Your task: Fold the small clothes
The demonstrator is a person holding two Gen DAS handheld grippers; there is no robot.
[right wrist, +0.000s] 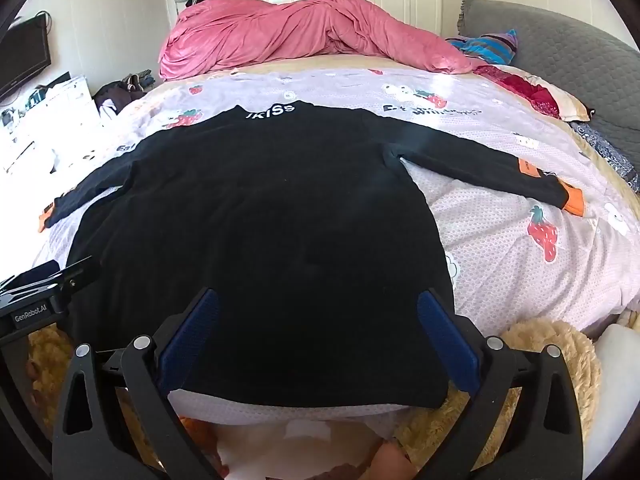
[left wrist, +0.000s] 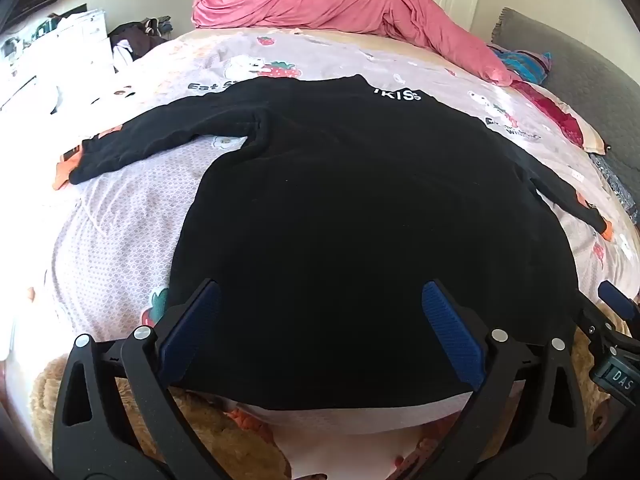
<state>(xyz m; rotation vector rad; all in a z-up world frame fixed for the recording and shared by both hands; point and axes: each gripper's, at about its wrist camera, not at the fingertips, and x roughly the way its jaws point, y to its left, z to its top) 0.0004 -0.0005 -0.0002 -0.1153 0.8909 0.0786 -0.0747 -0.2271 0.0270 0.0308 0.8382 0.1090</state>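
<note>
Two grippers were in view, each with two blue-padded fingers spread wide and holding nothing. The left gripper (left wrist: 320, 328) hovered over the near hem of the shirt (left wrist: 360, 220), toward its left half; the right gripper (right wrist: 318, 328) hovered over the same hem toward its right half, and both pointed forward along the garment toward its collar. One black long-sleeved shirt lay flat and unfolded on the bed sheet (right wrist: 520, 248), collar at the far end with white lettering, hem at the near edge of the bed. Its two sleeves were spread outward: the left sleeve (left wrist: 160, 144) angled away to the left, and the right sleeve (right wrist: 480, 164) extended to the right and ended in an orange cuff. Bare printed sheet lay on both sides of the shirt body and beyond the collar. One crumpled pink duvet (right wrist: 304, 32) occupied the far end of the bed, well apart from the shirt. One grey headboard (right wrist: 560, 48) bounded the right side. Tan fluffy fabric (right wrist: 552, 352) showed below the near bed edge.
</note>
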